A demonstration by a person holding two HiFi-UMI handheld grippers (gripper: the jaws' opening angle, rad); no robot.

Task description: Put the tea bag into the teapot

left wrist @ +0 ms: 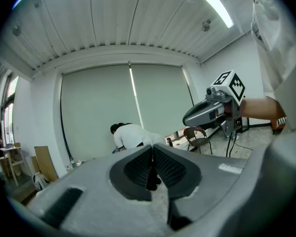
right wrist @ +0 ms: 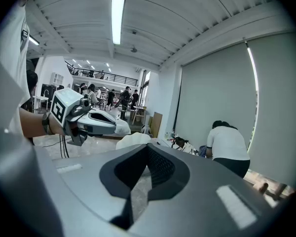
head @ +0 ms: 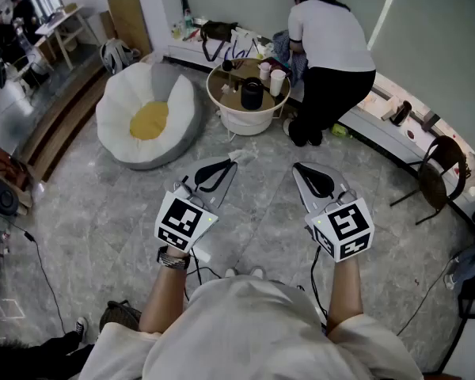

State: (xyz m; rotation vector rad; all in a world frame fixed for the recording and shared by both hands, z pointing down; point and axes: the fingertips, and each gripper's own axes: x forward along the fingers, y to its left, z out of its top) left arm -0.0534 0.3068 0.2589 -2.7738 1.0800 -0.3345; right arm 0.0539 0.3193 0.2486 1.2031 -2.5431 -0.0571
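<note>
Standing on a pale stone floor (head: 103,212), one hand-held gripper in each hand, both aimed ahead and tipped slightly downward.

On the left hand-held gripper (head: 233,161): pressed together at the tips, pinching a small white scrap, by the look of it the tea bag (head: 241,156). Visible too from the right gripper view, the same tea bag (right wrist: 122,127) poking out just past the nose of the left hand-held gripper. From the left gripper view, only a thin dark seam between the two ribbed pads (left wrist: 170,168).

On the right hand-held gripper (right wrist: 148,149): likewise closed, tips meeting, nothing gripped (only floor visible through the slot behind the tips).

Well ahead of both hand-held grippers, beyond their tips and roughly midway between them: a round low worktop (head: 222,105) carrying a dark teapot (head: 252,93), with white cups (head: 277,81) just beside it toward the right hand-held gripper's side. Tea bag and teapot well apart, then — a stretch of floor between the pinched tips and the worktop.

Beyond the worktop, toward the right hand-held gripper's side, bent over: a person (head: 328,34) in a white shirt and dark trousers. Off to the left hand-held gripper's side, near the worktop: a white beanbag (head: 146,117) with a yellow centre. Further out past the right hand-held gripper — a dark chair (head: 435,172).
</note>
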